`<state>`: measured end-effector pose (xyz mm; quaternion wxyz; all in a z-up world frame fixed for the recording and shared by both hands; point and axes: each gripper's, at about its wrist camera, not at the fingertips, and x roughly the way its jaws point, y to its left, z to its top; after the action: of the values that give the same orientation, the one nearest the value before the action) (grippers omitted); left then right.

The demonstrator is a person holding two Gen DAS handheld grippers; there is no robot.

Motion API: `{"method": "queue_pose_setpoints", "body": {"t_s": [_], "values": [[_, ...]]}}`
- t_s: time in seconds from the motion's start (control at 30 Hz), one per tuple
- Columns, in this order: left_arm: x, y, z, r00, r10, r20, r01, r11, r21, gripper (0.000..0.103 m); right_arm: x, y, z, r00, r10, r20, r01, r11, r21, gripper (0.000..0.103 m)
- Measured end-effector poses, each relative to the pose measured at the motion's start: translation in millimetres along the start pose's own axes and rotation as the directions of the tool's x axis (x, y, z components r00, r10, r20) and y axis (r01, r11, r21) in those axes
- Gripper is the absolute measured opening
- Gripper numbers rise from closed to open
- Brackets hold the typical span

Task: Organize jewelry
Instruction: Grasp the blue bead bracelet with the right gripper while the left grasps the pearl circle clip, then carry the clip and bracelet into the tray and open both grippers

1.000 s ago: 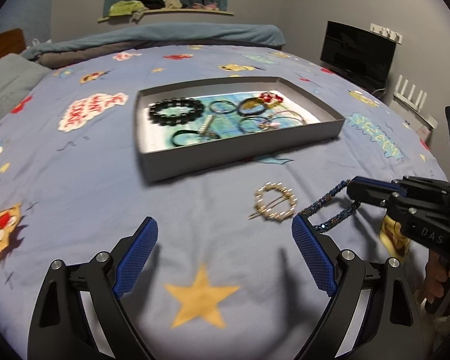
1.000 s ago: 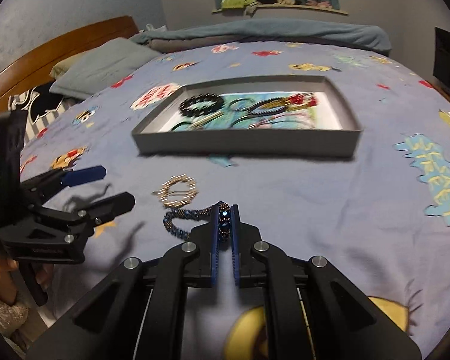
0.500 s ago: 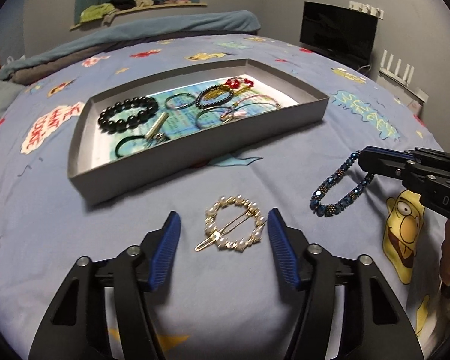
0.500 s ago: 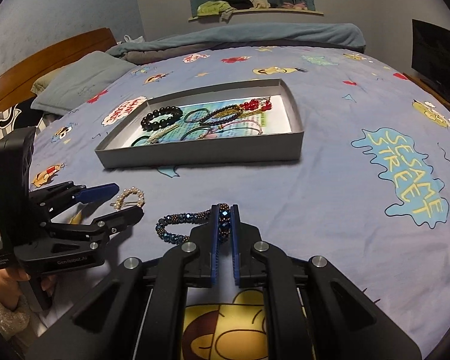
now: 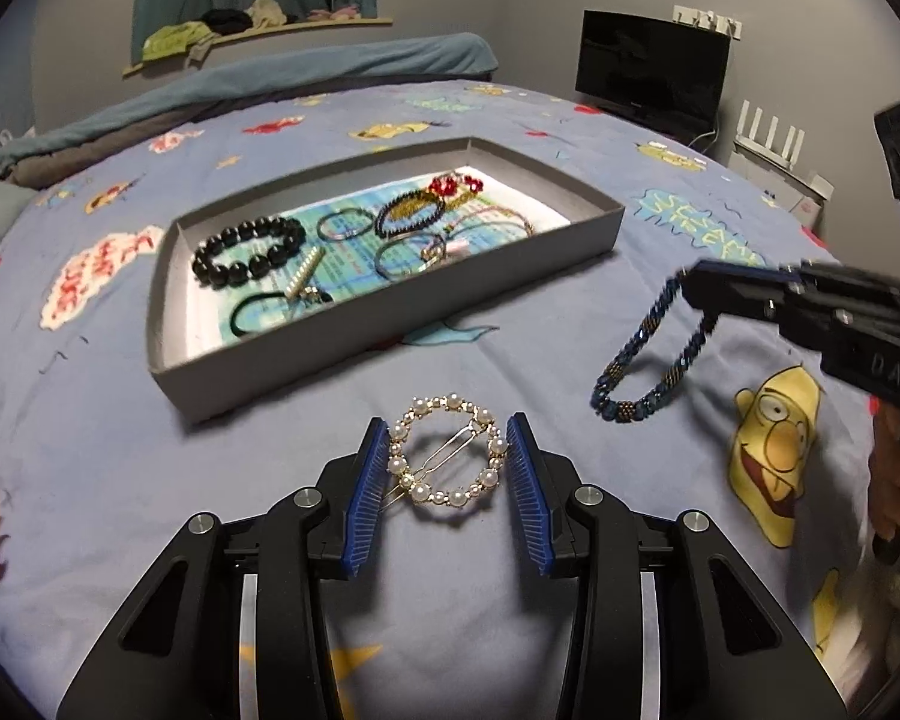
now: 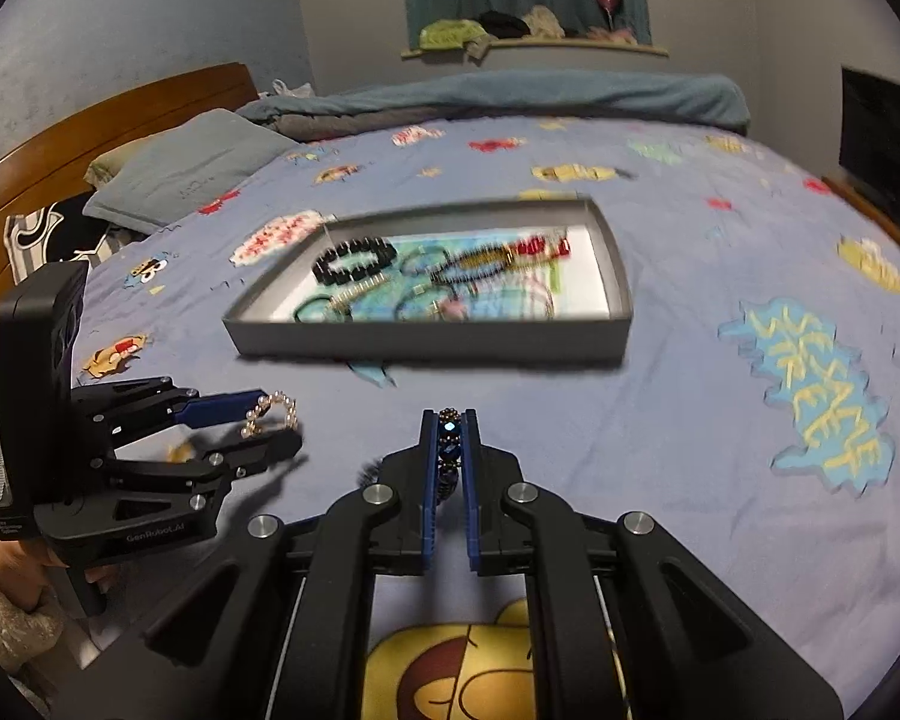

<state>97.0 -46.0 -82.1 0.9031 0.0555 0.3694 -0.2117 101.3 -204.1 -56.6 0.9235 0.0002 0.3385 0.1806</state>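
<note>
1. Mostly done, judging from the left wrist view: the tray (image 5: 576, 237) on the bedspread (image 5: 90, 450) already held a black bead bracelet (image 5: 247, 251), a black hair tie (image 5: 264, 312), several thin rings or bangles, a dark beaded bracelet and a red piece at the far end. Two items sat outside it.
2. Left wrist view, continued: the pearl clip (image 5: 445, 459) lay on the bedspread just in front of the tray, between the fingers of the left gripper (image 5: 445, 483). Jaws were narrowed around it; the pads looked close to the pearl rim on both sides, but firm contact could not be told. Clip judged not yet lifted.
3. Same view, right side: the right gripper (image 5: 699, 288) held the blue bracelet (image 5: 651, 354), which hung below its tips, clear of the bedspread and to the right of the tray.
4. Right wrist view (blurred): the right gripper's pads were clamped narrowly on the blue bracelet (image 6: 450, 435), beads showing between them. The tray (image 6: 426, 339) lay ahead, well apart.
5. Same view: the left gripper (image 6: 270, 426) was at left, the pearl clip (image 6: 273, 411) between its tips.
6. Remaining, as judged: carry the bracelet over the tray wall and release; secure, lift and deposit the clip likewise.
</note>
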Motion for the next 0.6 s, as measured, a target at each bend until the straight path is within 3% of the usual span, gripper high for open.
{"method": "queue_pose_setpoints", "body": {"t_s": [0.33,0.6], "values": [[-14,32,45,0.998,0.062,0.007,-0.062,0.998,0.001,0.042,-17,5,71,0.990,-0.047,0.134,0.059,0.994,-0.088,0.007],[30,44,88,0.998,0.047,-0.050,-0.047,0.999,0.005,0.042,19,-4,112,0.990,-0.044,0.135,0.057,0.994,-0.094,0.007]]}}
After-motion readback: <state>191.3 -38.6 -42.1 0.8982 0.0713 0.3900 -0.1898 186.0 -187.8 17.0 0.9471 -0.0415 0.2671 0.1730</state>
